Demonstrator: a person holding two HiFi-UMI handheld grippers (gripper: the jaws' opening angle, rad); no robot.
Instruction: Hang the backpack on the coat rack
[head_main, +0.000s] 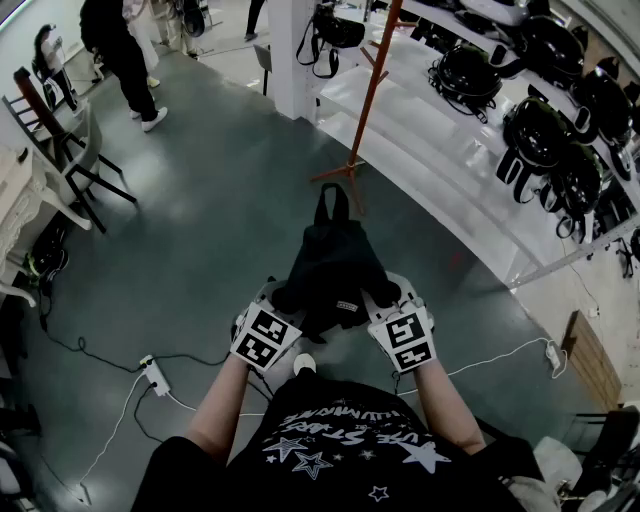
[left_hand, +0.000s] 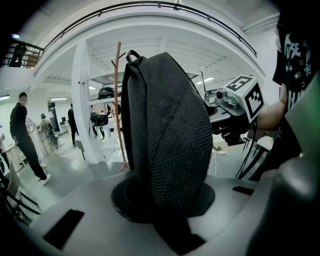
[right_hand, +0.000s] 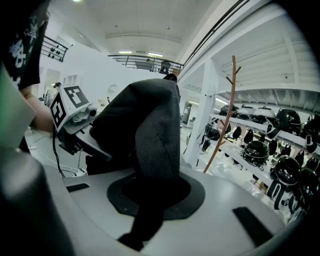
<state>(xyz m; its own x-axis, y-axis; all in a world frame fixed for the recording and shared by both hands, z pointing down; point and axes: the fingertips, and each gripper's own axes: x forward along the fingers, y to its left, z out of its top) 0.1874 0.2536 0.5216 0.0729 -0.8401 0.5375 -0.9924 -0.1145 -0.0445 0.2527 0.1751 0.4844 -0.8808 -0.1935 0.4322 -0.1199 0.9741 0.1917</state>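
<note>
A black backpack (head_main: 330, 265) hangs in front of me between both grippers, its top loop pointing away toward the coat rack. My left gripper (head_main: 285, 300) is shut on its left mesh shoulder strap (left_hand: 170, 150). My right gripper (head_main: 380, 295) is shut on the right strap (right_hand: 152, 140). Each strap runs down into that gripper's jaws and hides the fingertips in the two gripper views. The coat rack (head_main: 370, 90) is a thin reddish-brown pole with short pegs, standing on the floor some steps ahead. It also shows past the backpack as the coat rack (left_hand: 118, 105) and the coat rack (right_hand: 226, 115).
White shelving (head_main: 420, 140) with several black helmets (head_main: 540, 130) runs along the right. A white pillar (head_main: 290, 50) stands beside the rack. A person (head_main: 125, 50) stands at the far left near chairs (head_main: 60, 150). A power strip (head_main: 155, 375) and cables lie on the floor.
</note>
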